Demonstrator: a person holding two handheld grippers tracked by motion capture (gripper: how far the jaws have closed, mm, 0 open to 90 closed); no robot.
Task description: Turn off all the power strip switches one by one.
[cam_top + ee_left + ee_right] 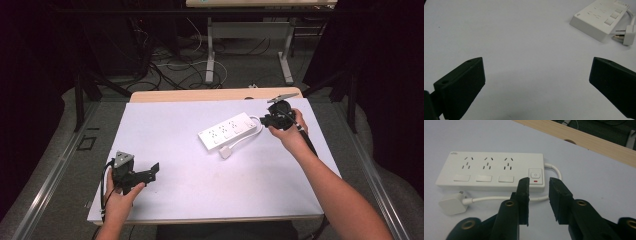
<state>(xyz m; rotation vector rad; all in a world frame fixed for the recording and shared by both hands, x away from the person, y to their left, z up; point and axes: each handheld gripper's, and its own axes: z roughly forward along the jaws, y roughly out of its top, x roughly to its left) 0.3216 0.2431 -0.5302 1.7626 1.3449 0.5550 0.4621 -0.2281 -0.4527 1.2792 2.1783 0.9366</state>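
Dark curtained room, cables tangled on the grey floor (165,70) beyond; white table (190,185) with a bare wooden strip (210,94) along the far edge. Well toward the far right of that white surface, a white power strip (229,131), lying flat and set on a diagonal. Three socket groups in a row on its top face, a blank rectangular button under each, and at the cord end a power switch (535,174) with a small red mark just below. Small grey logo (454,153) at the strip's opposite corner, too small to read; no other writing legible. White cord (499,199) leaving the switch end, looping round along the near side, ending in a white plug (226,152) on the table just beside the strip, prongs visible in the left gripper view. No containers on the table. Right tool (539,195) held in the right hand (290,135) at the strip's cord end, jaws a narrow gap apart, nothing clamped; switch end of the strip and a stretch of cord seen just beyond that gap, contact with either impossible to tell. Left tool (142,172) in the left hand (120,197) near the table's near left corner, well apart from the strip, jaws spread wide over bare white surface, holding nothing.
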